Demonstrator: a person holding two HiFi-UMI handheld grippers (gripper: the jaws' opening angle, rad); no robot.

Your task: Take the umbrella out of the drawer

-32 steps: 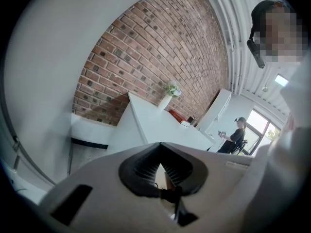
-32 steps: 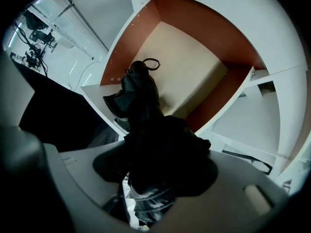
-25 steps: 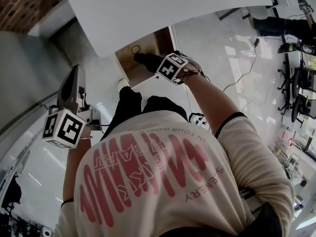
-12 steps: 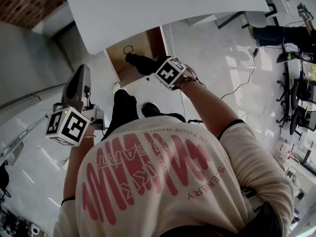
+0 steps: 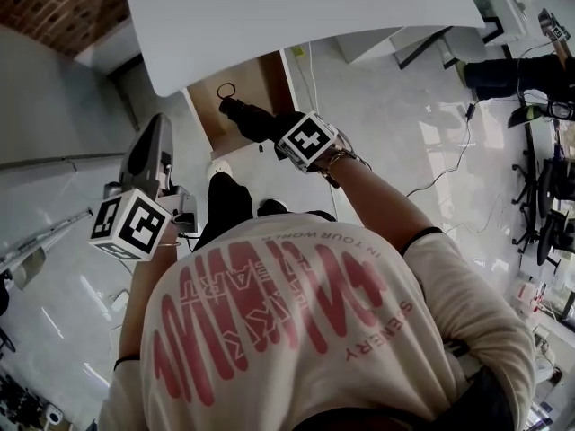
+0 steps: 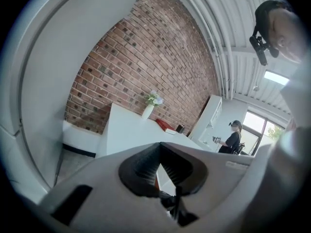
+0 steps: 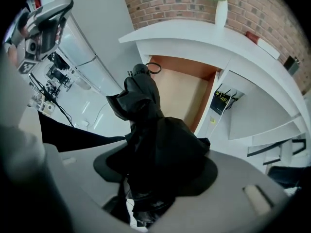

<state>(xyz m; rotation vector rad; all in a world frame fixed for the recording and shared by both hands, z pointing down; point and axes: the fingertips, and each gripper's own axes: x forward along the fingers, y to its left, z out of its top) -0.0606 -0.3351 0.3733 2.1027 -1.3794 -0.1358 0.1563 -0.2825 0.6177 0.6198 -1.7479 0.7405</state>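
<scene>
My right gripper [image 5: 280,133] is shut on a folded black umbrella [image 5: 244,117], which sticks out over the open wooden drawer [image 5: 266,81] under the white desk top [image 5: 296,16]. In the right gripper view the umbrella [image 7: 146,110] fills the gap between the jaws of the right gripper [image 7: 155,154], its handle end and wrist loop [image 7: 153,68] pointing down at the drawer [image 7: 182,91]. My left gripper [image 5: 153,137] hangs apart at the left, beside the person's leg. In its own view the left gripper [image 6: 159,149] has its pads meeting at the tips with nothing between them.
A vase of flowers [image 7: 221,8] and a red book [image 6: 166,125] stand on the desk by the brick wall [image 6: 141,67]. Cables [image 5: 440,151] trail on the glossy floor to the right, with office chairs [image 5: 539,196] beyond. Another person [image 6: 232,139] stands far off.
The right gripper has lifted the umbrella up from the drawer and tipped it more steeply downward. The left gripper has risen and swung forward beside the leg.
</scene>
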